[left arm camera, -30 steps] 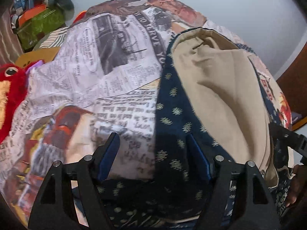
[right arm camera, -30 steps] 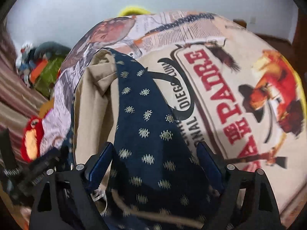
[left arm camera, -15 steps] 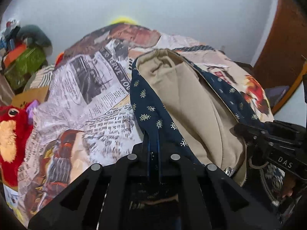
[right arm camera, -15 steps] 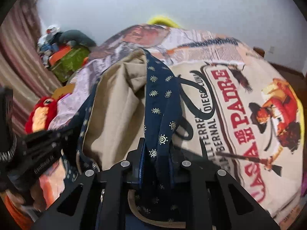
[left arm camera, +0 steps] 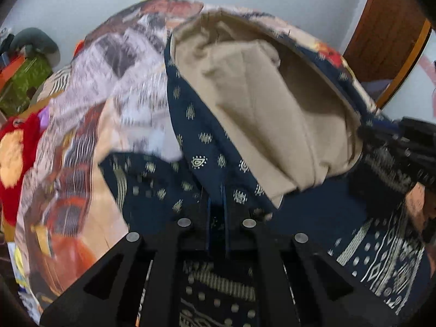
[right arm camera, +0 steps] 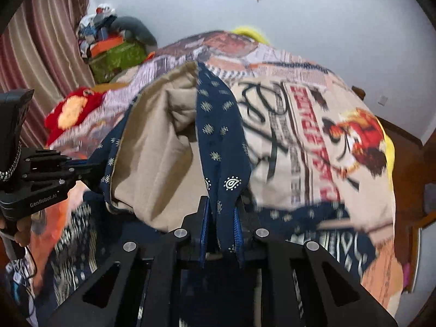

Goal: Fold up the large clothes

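Clearly mid-fold: navy patterned garment (left arm camera: 201, 147) with tan lining (left arm camera: 261, 114) hangs lifted off the bed, a band of its edge running straight ahead and up from each claw toward the far end of the bed. Left claw (left arm camera: 216, 218) — fingers together, clamped on a navy edge. Right claw (right arm camera: 222, 229) likewise pinched shut on the opposite navy band (right arm camera: 218, 125). Tan lining bellies between the two claws, facing up; the rest of the cloth, with striped border, trails below and behind both claws.

Long axis of the held span lies away from the claws, the two gripped edges side by side. Each claw shows in the other's view, level with it and off to the side, neither nearer the far end.

Beneath: printed bedspread (right arm camera: 313, 125). Beyond the left claw, a red plush toy (left arm camera: 16, 147). Motion blur throughout.
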Tool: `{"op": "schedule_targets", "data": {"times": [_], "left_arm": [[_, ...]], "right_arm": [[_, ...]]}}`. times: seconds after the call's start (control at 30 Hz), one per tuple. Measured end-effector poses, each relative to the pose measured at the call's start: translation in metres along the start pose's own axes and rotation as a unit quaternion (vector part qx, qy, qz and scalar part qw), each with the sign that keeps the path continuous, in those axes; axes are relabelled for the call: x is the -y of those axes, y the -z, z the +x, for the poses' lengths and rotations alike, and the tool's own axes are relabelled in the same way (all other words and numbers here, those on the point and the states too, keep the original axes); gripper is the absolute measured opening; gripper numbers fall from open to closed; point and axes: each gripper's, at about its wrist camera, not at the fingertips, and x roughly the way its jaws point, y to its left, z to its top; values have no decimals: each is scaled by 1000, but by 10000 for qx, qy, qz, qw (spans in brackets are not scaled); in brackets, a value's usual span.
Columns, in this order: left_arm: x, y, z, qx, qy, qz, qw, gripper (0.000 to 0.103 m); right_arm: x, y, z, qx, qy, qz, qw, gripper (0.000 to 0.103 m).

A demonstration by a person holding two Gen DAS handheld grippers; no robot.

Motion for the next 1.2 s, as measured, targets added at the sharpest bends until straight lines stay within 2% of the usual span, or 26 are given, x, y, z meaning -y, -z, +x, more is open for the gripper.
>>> {"op": "schedule_targets", "data": {"times": [0.17, 0.23, 0.3, 0.37, 0.47, 0.53, 0.6, 0.63, 0.67, 0.77, 0.87, 1.07, 1.13, 1.2], "left_arm": [[-8, 12, -9, -49, -7, -201, 9998, 11], [-12, 10, -17, 21, -57, -244, 9997, 19], [-16, 6, -29, 195, -193, -283, 9992, 47], [-20, 1, -43, 543, -336, -314, 9975, 59], [-22, -12, -54, 740, -413, -305, 9959, 64], [-27, -24, -56, 822, -386, -379, 9952, 64], [-30, -37, -54, 870, -370, -463, 9944, 65], [-32, -44, -51, 887, -379, -492, 9941, 65], [-33, -51, -46, 901, -399, -518, 9938, 65], [-38, -71, -28, 849, -433, -658, 9933, 66], [-46, -89, -4, 715, -236, -913, 9930, 66], [-67, -112, 42, 444, 60, -1459, 9883, 63], [-72, -116, 54, 373, 86, -1566, 9869, 51], [-75, -117, 61, 337, -34, -1656, 9856, 14]], "right_arm": [[-2, 14, -11, -183, 188, -180, 9995, 14], [-2, 14, -16, -297, 212, -256, 9990, 15], [1, 11, -23, -349, 162, -228, 9990, 17], [4, 7, -27, -330, 122, -131, 9993, 17], [9, -5, -32, -223, 20, 88, 9997, 18], [12, -16, -32, -129, -9, 229, 9997, 28], [14, -29, -34, 95, -27, 408, 9991, 71], [14, -35, -36, 332, -84, 481, 9983, 77], [13, -41, -37, 484, -136, 491, 9975, 78], [4, -65, -27, 576, -126, 406, 9974, 78], [-1, -88, -8, 597, -148, 424, 9972, 78], [-6, -124, 57, 209, -275, 749, 9966, 78], [-5, -128, 79, 20, -331, 907, 9953, 76], [-3, -128, 97, -151, -397, 1059, 9935, 62]]}}
